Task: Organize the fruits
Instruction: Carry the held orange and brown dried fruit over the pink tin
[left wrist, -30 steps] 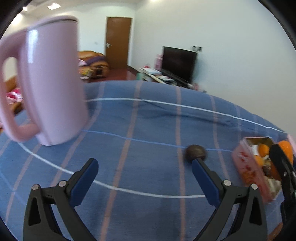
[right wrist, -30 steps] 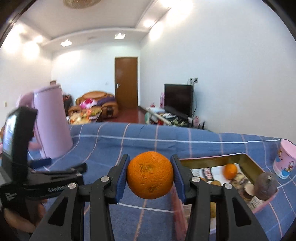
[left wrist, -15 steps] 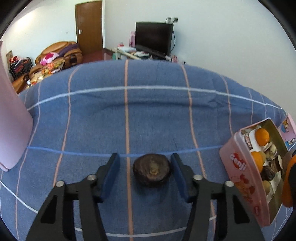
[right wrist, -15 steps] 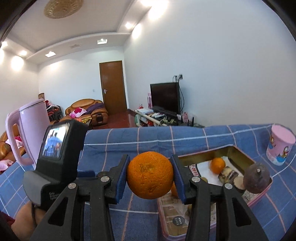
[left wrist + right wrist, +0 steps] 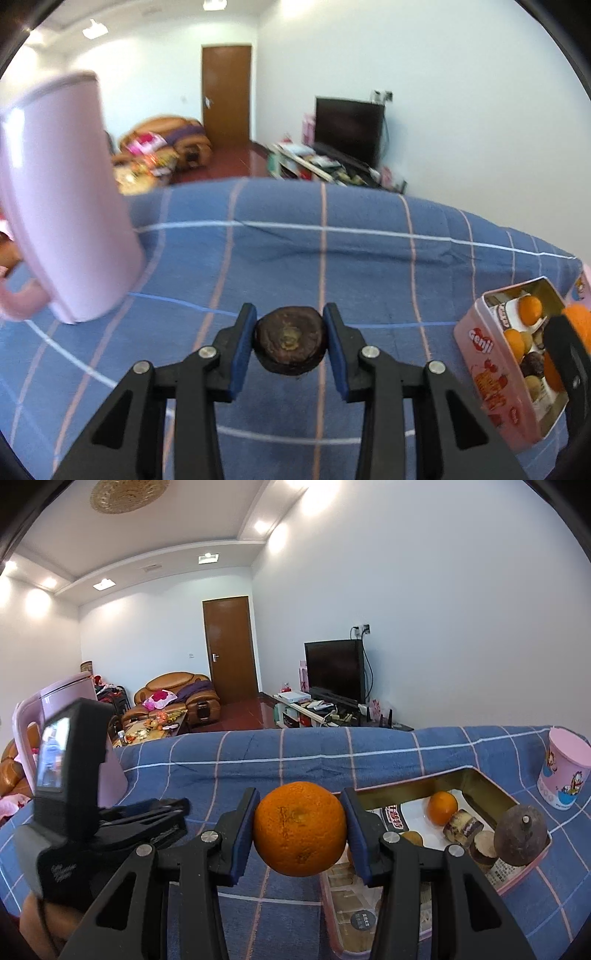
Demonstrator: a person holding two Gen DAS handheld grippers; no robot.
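Left wrist view: a dark brown fruit (image 5: 290, 340) is pinched between the pads of the left claw (image 5: 290, 341), apparently just off the blue checked surface (image 5: 332, 258), probably so it can be carried to the pink tin (image 5: 491, 354) off to the right. On the right wrist view, the right claw (image 5: 300, 829) is closed snugly on an orange (image 5: 300, 829), held in the air just beside the tin, where another orange (image 5: 442, 807) and a dark fruit (image 5: 520, 835) are already kept, so a drop-in looks like the next step.

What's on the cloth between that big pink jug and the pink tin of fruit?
In the left wrist view, only the left tool shut on a dark fruit lies between the jug and the tin; otherwise bare cloth.
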